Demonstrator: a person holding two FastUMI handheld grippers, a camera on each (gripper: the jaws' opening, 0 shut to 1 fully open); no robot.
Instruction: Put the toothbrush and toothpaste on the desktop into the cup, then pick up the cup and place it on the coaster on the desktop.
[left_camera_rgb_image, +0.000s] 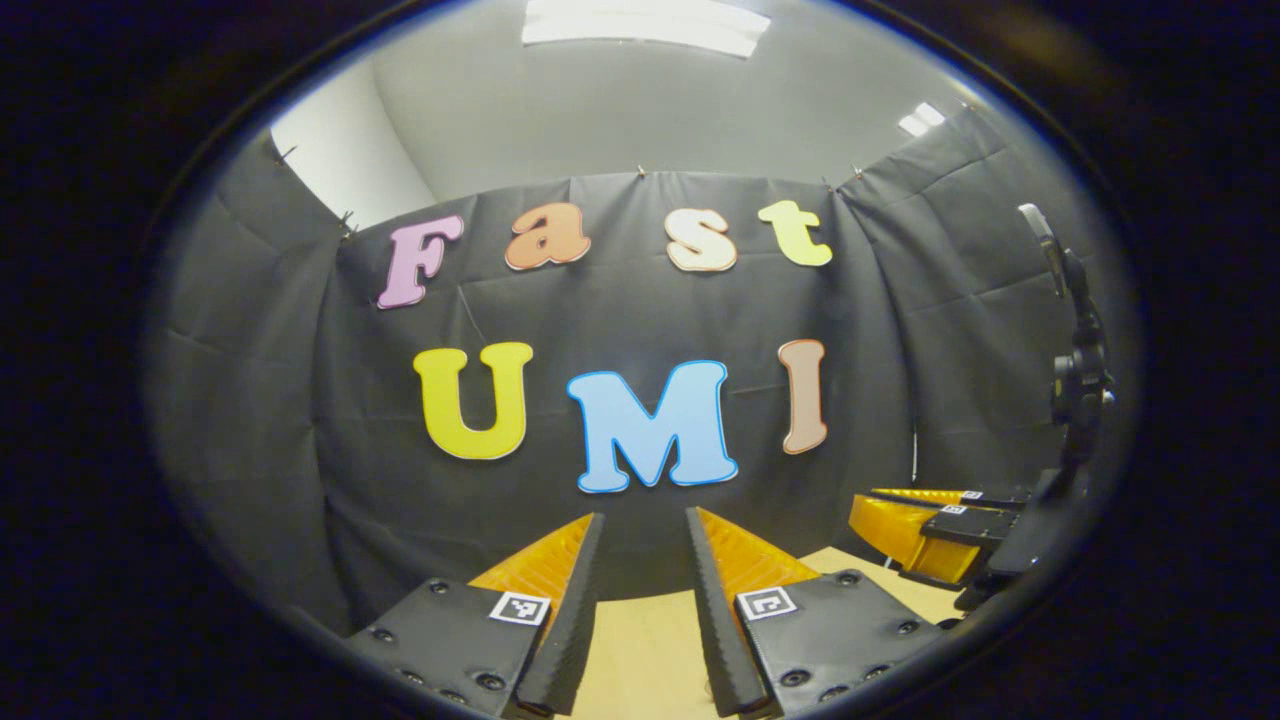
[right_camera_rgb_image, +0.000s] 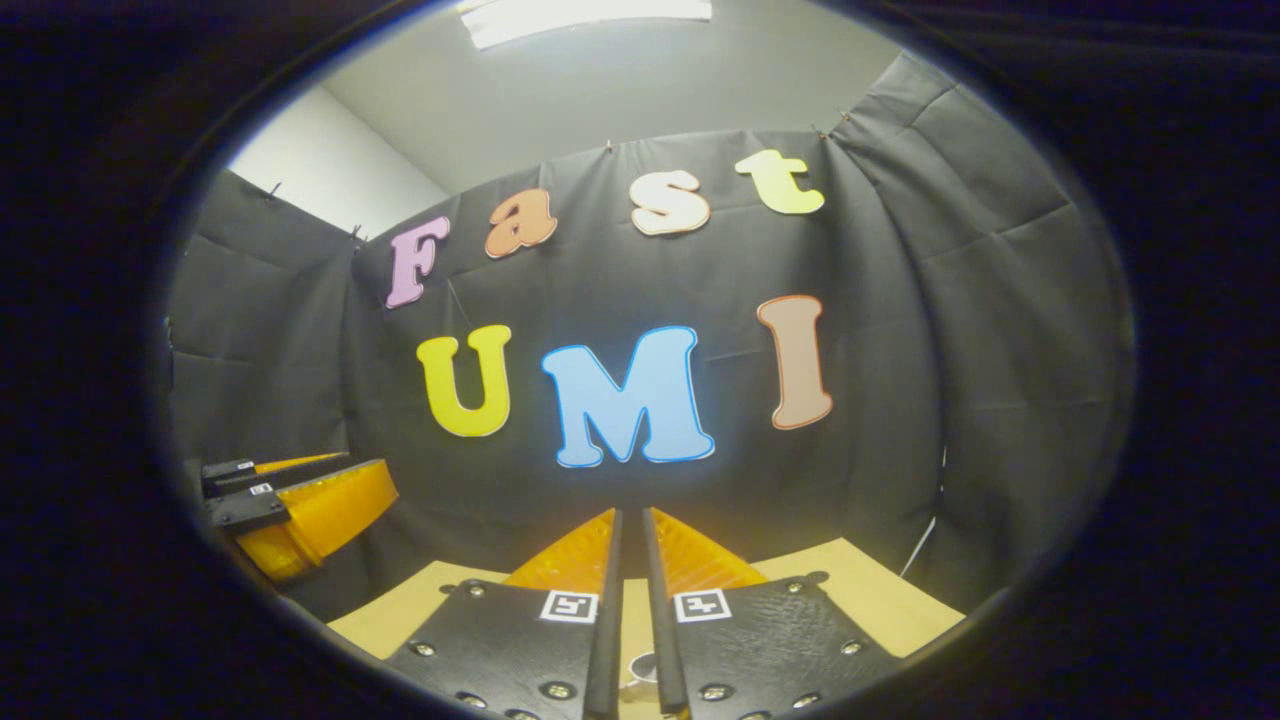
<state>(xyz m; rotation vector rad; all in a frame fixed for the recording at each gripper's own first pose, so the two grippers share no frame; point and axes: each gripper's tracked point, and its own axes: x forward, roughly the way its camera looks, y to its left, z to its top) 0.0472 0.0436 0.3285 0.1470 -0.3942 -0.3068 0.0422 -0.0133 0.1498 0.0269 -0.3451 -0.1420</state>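
We see the left hand-held gripper (left_camera_rgb_image: 645, 540) with its 2 fingers spread apart, holding nothing. The right hand-held gripper (right_camera_rgb_image: 632, 540) is nearly closed (a narrow slit remains). Below lies the pale wooden worktop (right_camera_rgb_image: 860, 590), backed by black cloth (right_camera_rgb_image: 950, 350).

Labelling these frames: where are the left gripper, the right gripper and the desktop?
left gripper (left_camera_rgb_image: 645, 530): left gripper view, gap between its fingertips.
right gripper (right_camera_rgb_image: 632, 512): right gripper view, between its nearly touching fingertips.
desktop (right_camera_rgb_image: 880, 590): right gripper view, bare top.
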